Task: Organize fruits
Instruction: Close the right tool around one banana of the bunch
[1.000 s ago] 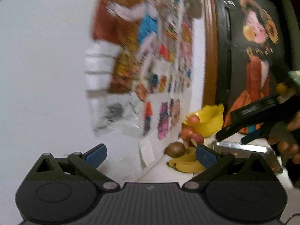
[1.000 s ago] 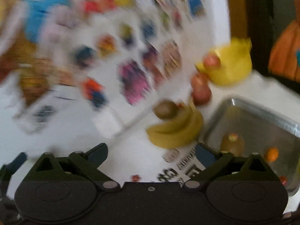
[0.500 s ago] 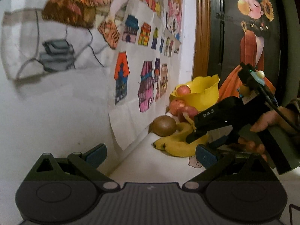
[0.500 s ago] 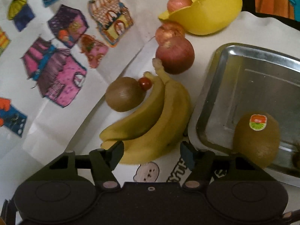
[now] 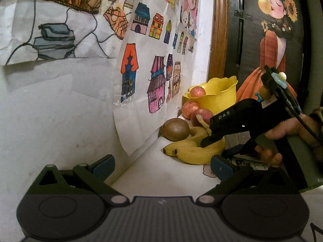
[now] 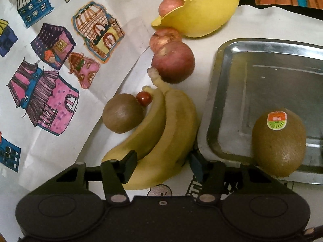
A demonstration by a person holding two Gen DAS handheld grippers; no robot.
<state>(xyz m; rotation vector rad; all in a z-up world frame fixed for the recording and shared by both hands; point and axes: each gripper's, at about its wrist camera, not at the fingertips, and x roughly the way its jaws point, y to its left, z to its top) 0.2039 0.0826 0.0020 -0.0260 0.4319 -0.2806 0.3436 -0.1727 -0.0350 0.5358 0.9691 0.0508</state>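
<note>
Barely begun, judging by the layout: one stickered kiwi [image 6: 278, 141] in the steel tray [image 6: 226, 64] at right; left out on the white cloth [image 6: 262, 20] are a second kiwi [image 6: 122, 116], apples [image 6: 173, 61], a small red fruit [image 6: 144, 98]. Right gripper [image 6: 161, 161] parted around the banana bunch [image 6: 161, 133] at lower centre, not yet clamped. Left gripper [image 5: 161, 167] spread wide, empty. Children's drawings [image 5: 141, 60] on the wall, upper left; yellow bowl [image 6: 212, 6] at top.

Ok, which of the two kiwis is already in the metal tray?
The kiwi with the sticker, lying in the metal tray. The bare kiwi sits outside on the table, beside the bananas.
</note>
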